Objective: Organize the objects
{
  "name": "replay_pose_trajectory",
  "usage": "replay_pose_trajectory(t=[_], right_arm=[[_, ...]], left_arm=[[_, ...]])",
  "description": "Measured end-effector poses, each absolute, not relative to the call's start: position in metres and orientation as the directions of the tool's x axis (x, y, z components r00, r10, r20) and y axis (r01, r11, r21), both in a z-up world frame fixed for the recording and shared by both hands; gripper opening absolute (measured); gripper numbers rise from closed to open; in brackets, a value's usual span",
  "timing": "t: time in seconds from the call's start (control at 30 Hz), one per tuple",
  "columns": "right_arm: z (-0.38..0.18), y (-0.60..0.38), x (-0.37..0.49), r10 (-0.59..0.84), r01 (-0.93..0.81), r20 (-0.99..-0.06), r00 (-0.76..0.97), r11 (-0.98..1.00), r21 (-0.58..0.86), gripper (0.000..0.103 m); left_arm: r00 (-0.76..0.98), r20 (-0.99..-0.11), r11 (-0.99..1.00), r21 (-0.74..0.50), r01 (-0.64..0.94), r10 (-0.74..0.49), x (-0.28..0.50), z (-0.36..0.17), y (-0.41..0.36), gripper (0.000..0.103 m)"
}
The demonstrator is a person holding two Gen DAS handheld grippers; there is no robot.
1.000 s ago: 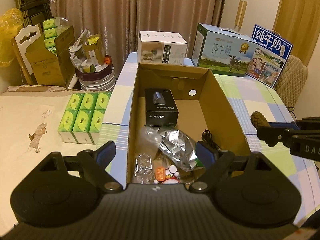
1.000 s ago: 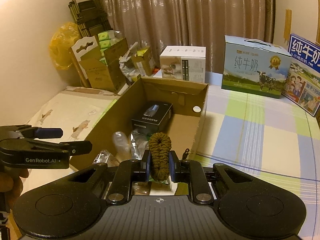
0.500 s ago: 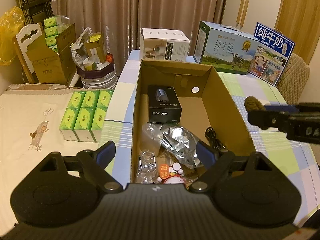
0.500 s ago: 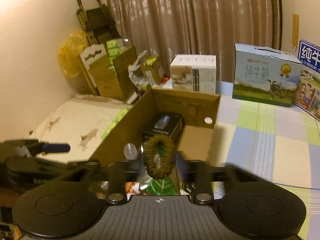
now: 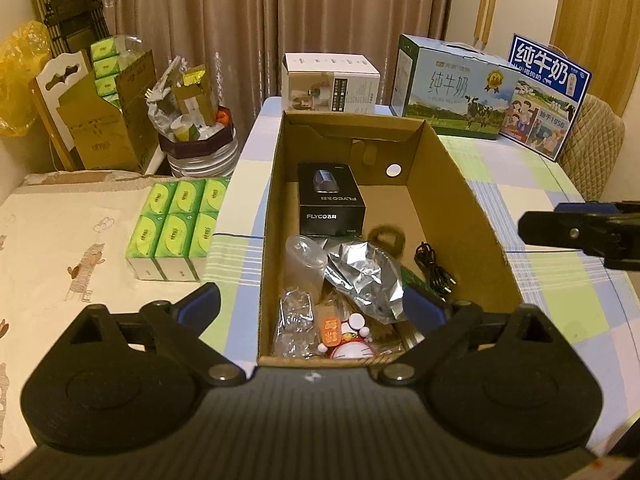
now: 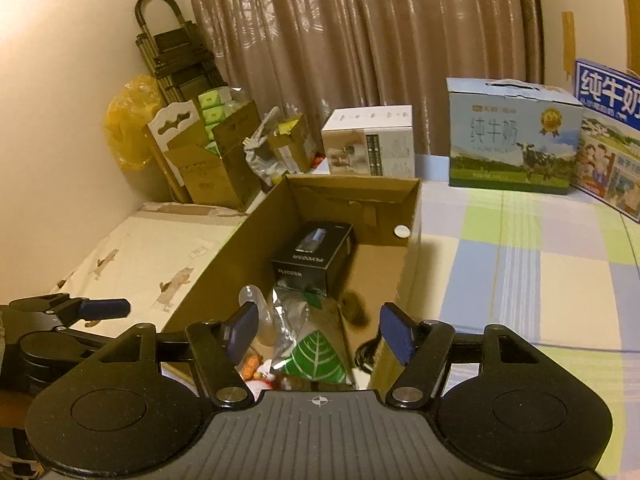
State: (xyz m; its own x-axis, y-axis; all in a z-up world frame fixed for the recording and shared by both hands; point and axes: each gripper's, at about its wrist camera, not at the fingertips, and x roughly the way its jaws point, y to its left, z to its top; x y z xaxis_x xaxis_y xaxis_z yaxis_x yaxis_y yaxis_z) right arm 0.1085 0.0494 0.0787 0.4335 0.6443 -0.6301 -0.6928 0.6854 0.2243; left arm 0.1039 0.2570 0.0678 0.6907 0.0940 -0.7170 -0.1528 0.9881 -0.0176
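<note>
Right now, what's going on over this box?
A person is sorting small things into the open cardboard box. The right hand-held gripper hangs open over the box's near end, and a brown hair tie, blurred, sits just beyond its fingers by the black FLYCO box. The left hand-held gripper is open and empty at the near end.
</note>
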Motion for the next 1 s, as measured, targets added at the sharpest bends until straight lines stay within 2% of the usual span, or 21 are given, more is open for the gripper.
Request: replay_pose_trajectory(t=[0.1, 0.4, 0.7, 0.77, 1.0], right_arm=[[0.081, 0.041, 0.100, 0.625, -0.679, -0.644, 0.442, 0.702, 0.215, 0.064], [0.074, 0.011, 0.063, 0.552, -0.634, -0.699, 0.454, 0.752, 0.182, 0.067], [0.074, -0.014, 0.022, 0.538, -0.615, -0.708, 0.458, 0.767, 0.184, 0.082], [0.074, -0.020, 0.016, 0.541, -0.610, -0.711, 0.449, 0.767, 0.198, 0.088], [0.073, -0.038, -0.004, 0.518, -0.599, -0.719, 0.464, 0.781, 0.177, 0.090]], left_arm=[[0.697, -0.710, 0.987, -0.020, -0.162, 0.100, 0.095, 0.071, 0.254, 0.102], [0.690, -0.720, 0.990, -0.023, -0.138, 0.079, 0.058, 0.074, 0.234, 0.102], [0.674, -0.735, 0.988, -0.040, -0.147, 0.071, 0.016, 0.075, 0.215, 0.102], [0.679, -0.731, 0.988, -0.037, -0.148, 0.074, 0.008, 0.077, 0.211, 0.102], [0.690, -0.718, 0.990, -0.005, -0.140, 0.094, -0.013, 0.084, 0.194, 0.102]])
